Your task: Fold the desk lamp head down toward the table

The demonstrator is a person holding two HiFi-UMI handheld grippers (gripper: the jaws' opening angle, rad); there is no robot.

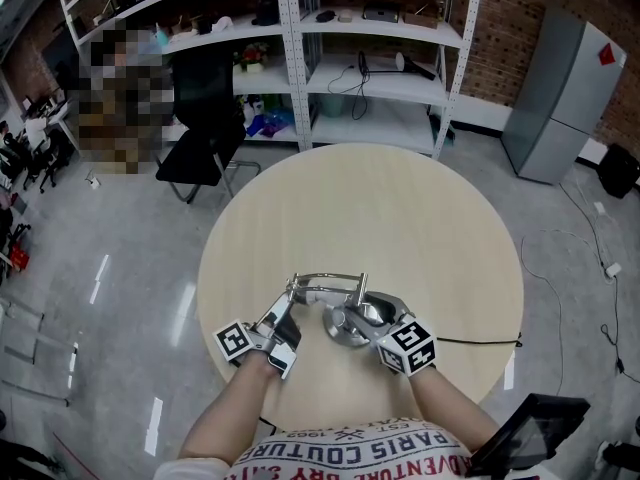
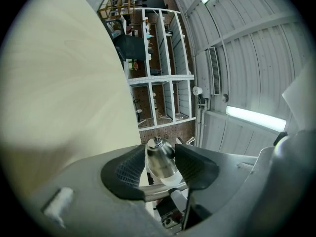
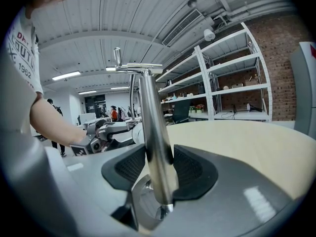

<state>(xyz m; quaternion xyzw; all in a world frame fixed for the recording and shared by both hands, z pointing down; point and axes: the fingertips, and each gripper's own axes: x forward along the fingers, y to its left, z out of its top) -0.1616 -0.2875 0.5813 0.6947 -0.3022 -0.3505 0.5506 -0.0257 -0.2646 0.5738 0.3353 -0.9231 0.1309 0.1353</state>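
Observation:
A chrome desk lamp stands on the round wooden table point(image 1: 400, 218), its round base point(image 1: 338, 334) near the front edge. Its upright stem point(image 3: 150, 112) rises to a horizontal arm point(image 1: 325, 280). The bullet-shaped lamp head point(image 2: 159, 161) hangs at that arm's left end. My left gripper point(image 1: 289, 306) is shut on the lamp head, one ribbed pad against each side of it. My right gripper point(image 1: 357, 313) is shut on the stem just above the base point(image 3: 146, 201), and the stem fills the gap between its pads. In the right gripper view the left gripper point(image 3: 106, 132) shows beyond the stem.
A black cable point(image 1: 478, 342) runs off the table's right edge. Behind the table stand white metal shelves point(image 1: 370, 68), a black chair point(image 1: 205, 138) and a grey cabinet point(image 1: 562, 93). A dark flat device point(image 1: 525, 433) sits at the lower right.

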